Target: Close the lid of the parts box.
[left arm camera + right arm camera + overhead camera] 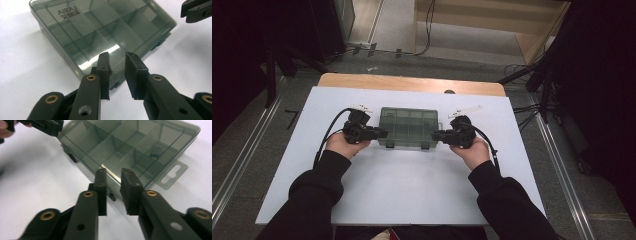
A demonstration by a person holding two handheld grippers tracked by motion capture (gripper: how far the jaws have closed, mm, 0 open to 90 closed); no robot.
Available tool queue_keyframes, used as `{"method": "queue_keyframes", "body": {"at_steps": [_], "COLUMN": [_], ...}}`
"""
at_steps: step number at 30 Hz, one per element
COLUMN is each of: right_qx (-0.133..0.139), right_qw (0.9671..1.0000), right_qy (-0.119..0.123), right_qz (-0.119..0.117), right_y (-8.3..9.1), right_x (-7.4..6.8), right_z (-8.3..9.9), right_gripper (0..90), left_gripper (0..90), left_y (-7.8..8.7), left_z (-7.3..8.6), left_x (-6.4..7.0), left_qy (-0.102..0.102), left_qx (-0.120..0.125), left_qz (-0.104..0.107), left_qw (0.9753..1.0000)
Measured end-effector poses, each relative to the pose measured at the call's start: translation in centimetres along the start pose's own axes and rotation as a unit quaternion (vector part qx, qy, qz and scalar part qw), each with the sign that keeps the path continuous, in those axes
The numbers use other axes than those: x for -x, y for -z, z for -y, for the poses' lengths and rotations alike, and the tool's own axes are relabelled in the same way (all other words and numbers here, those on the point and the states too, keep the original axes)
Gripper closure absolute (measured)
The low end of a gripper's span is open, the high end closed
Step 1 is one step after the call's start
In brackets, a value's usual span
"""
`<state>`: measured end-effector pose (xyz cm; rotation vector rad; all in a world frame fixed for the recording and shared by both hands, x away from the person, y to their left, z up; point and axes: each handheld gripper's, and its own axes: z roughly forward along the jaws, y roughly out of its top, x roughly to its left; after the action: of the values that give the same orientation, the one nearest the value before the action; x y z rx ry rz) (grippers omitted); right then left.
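The left gripper (379,133) and right gripper (438,135), jaws slightly spread, flanked the smoky compartment box (408,126) mid-table (412,185) — lid closed, latches apparently untouched, opening seemingly not yet begun

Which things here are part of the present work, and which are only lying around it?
Part of the work:
- smoky compartment box, lid closed
- left gripper, jaws slightly apart at the box's edge
- right gripper, jaws slightly apart at the opposite end

Only lying around:
- white table board
- cables on the floor
- wooden platform behind the table
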<state>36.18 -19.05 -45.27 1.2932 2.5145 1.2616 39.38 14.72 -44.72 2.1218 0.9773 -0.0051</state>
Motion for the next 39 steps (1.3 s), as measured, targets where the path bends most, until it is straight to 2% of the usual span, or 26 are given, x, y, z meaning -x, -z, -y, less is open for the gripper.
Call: {"method": "queue_keyframes", "body": {"at_steps": [4, 5, 7, 9, 12, 14, 22, 28, 31, 39], "right_qx": [0.015, 0.020, 0.026, 0.028, 0.032, 0.033, 0.025, 0.021, 0.020, 0.013], "right_qw": [0.9997, 0.9996, 0.9994, 0.9993, 0.9991, 0.9990, 0.9990, 0.9990, 0.9989, 0.9990], "right_qy": [0.002, 0.005, 0.008, 0.010, 0.015, 0.018, 0.016, 0.018, 0.014, 0.018], "right_qz": [-0.017, -0.020, -0.022, -0.025, -0.024, -0.025, -0.035, -0.035, -0.039, -0.040], "right_y": [1.1, 1.3, 1.6, 1.8, 2.1, 2.3, 2.8, 3.0, 3.1, 3.4], "right_x": [-0.5, -0.6, -0.9, -1.0, -1.5, -1.7, -2.4, -2.8, -2.8, -3.4], "right_z": [0.3, 0.5, 0.9, 1.3, 1.9, 2.2, 3.4, 4.4, 5.0, 6.3], "right_gripper": [56.3, 52.7, 50.0, 47.2, 44.0, 42.7, 37.0, 36.4, 36.4, 36.0], "left_gripper": [62.4, 62.3, 57.3, 56.0, 50.6, 45.9, 38.5, 38.4, 38.4, 38.3], "left_y": [0.6, 0.7, 0.9, 1.1, 1.3, 1.4, 1.7, 2.0, 2.2, 2.5], "left_z": [0.0, 0.1, 0.2, 0.5, 0.9, 1.2, 2.4, 3.4, 3.9, 5.2], "left_x": [0.9, 1.1, 1.4, 1.7, 2.1, 2.3, 3.2, 4.0, 4.3, 5.4], "left_qy": [-0.010, -0.010, -0.013, -0.011, -0.015, -0.023, -0.025, -0.038, -0.033, -0.043], "left_qx": [0.007, 0.007, 0.011, 0.011, 0.011, 0.015, 0.010, 0.006, 0.009, 0.008], "left_qz": [-0.002, -0.002, 0.006, 0.012, 0.013, 0.009, 0.017, 0.019, 0.030, 0.034], "left_qw": [0.9999, 0.9999, 0.9998, 0.9998, 0.9997, 0.9996, 0.9995, 0.9991, 0.9990, 0.9984]}}
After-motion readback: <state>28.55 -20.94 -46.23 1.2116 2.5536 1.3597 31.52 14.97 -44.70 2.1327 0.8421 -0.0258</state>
